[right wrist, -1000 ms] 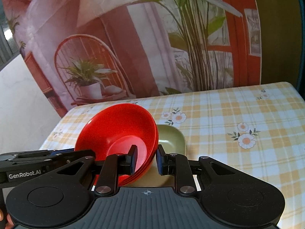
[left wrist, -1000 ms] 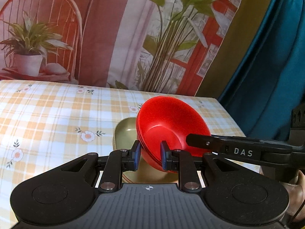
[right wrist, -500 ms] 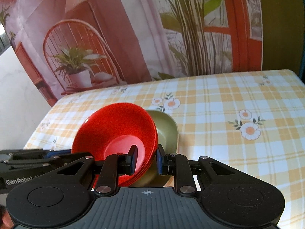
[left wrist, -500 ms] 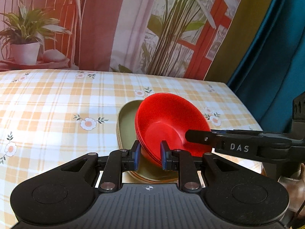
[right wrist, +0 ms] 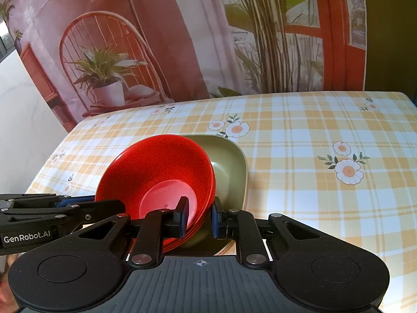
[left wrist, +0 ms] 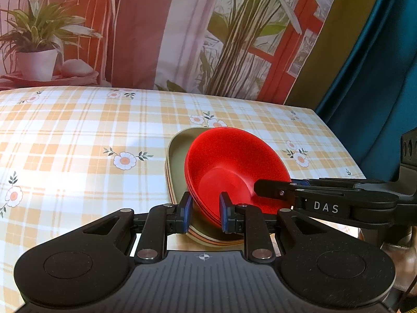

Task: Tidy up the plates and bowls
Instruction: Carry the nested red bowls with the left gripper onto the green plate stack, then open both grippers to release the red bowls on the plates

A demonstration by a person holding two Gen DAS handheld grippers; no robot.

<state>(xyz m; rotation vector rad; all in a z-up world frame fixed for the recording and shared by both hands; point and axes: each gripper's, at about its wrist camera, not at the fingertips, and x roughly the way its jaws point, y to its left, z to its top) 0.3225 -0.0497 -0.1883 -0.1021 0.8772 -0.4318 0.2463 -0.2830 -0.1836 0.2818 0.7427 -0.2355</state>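
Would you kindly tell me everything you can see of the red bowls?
The red bowls are a nested stack, several thin rims showing at the near edge; the exact count is unclear. They look like glossy plastic, round, with a flat base, empty. The stack is tilted, over the olive plate which tops a plate pile on the checked tablecloth. The left gripper clamps the rim on one side; the right gripper grips the opposite side, its jaws closing on the rim.

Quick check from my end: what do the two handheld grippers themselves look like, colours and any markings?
Both are matte black with ribbed bodies, round side discs and silver pivot screws. The left gripper and right gripper have blue pads on their fingertips. White lettering shows on their sides: "GenRobot.AI" on the left, "DAS" on the right. No cable or sleeve can be made out.
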